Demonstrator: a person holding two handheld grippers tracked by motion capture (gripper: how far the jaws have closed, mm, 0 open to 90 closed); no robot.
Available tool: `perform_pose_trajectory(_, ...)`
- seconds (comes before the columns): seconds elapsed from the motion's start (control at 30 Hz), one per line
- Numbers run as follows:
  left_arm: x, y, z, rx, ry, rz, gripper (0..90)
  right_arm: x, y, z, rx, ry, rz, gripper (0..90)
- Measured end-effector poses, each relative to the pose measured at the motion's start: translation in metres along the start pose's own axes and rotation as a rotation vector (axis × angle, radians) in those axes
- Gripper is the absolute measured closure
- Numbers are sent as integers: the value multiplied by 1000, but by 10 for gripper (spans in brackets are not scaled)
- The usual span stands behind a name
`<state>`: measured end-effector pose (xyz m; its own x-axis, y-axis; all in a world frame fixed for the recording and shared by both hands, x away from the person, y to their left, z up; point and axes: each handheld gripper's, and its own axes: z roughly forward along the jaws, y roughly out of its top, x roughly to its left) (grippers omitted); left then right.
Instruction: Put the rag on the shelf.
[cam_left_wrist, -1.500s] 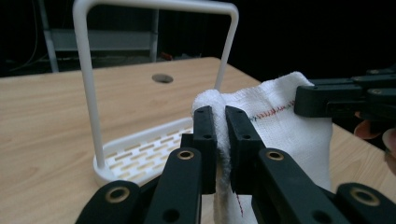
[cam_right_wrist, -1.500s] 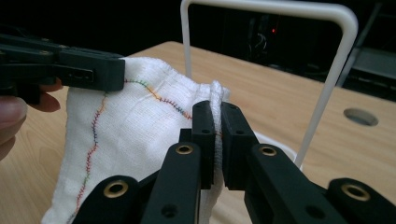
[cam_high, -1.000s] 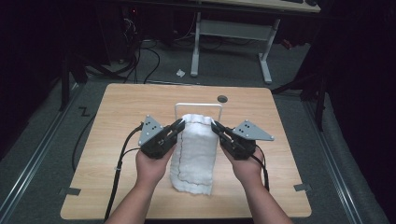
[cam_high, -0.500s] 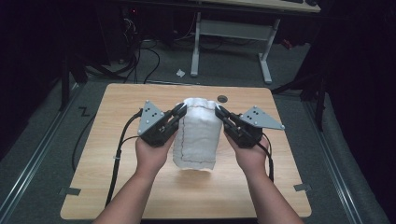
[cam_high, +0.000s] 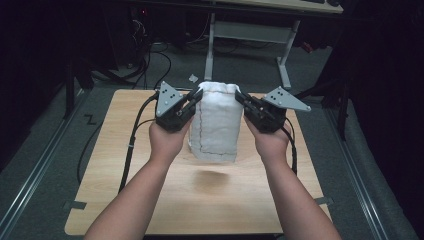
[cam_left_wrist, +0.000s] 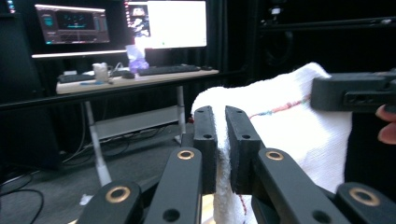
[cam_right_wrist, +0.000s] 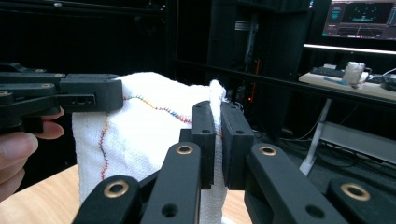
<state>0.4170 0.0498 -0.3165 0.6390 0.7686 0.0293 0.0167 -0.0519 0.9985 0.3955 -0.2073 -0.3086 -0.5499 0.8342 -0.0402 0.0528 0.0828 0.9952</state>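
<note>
- Overhead: light wooden table (cam_high: 125, 165) on grey floor, dark room; a desk (cam_left_wrist: 135, 79) with lit monitors (cam_left_wrist: 166, 23) stands beyond.
- Left gripper (cam_high: 192, 102) pinches the white towel's (cam_high: 217, 125) upper left edge, jaws clamped on cloth.
- Right gripper (cam_high: 241, 101) pinches the upper right edge likewise.
- Versus 0.5 s ago: towel is higher, its bottom hem off the table, shadow beneath; both hands raised.

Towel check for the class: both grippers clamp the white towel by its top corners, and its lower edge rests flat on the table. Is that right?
Not quite. The towel hangs clear of the table: the high view shows its shadow on the wood below the lower edge. The left gripper and right gripper do clamp its top corners.
</note>
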Motion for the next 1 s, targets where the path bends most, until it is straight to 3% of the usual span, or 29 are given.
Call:
perform_pose_trajectory(0.13,7,5,7,6,11,-8,838,-6,10,14,4,-13,-5,859)
perform_pose_trajectory(0.37,21,16,22,1,41,22,838,-17,22,38,6,-31,1,859)
perform_pose_trajectory(0.57,37,19,42,-8,54,-18,838,-27,24,57,24,-37,17,859)
perform_pose_trajectory(0.73,44,15,54,1,72,-7,838,-39,24,68,33,-25,52,858)
perform_pose_trajectory(0.83,50,10,63,3,86,-25,837,-46,20,84,50,-35,25,858)
perform_pose_trajectory(0.97,62,0,76,26,113,-67,836,-51,14,102,75,-33,49,858)
perform_pose_trajectory(1.0,67,-3,81,35,112,-95,836,-53,12,105,77,-36,51,858)
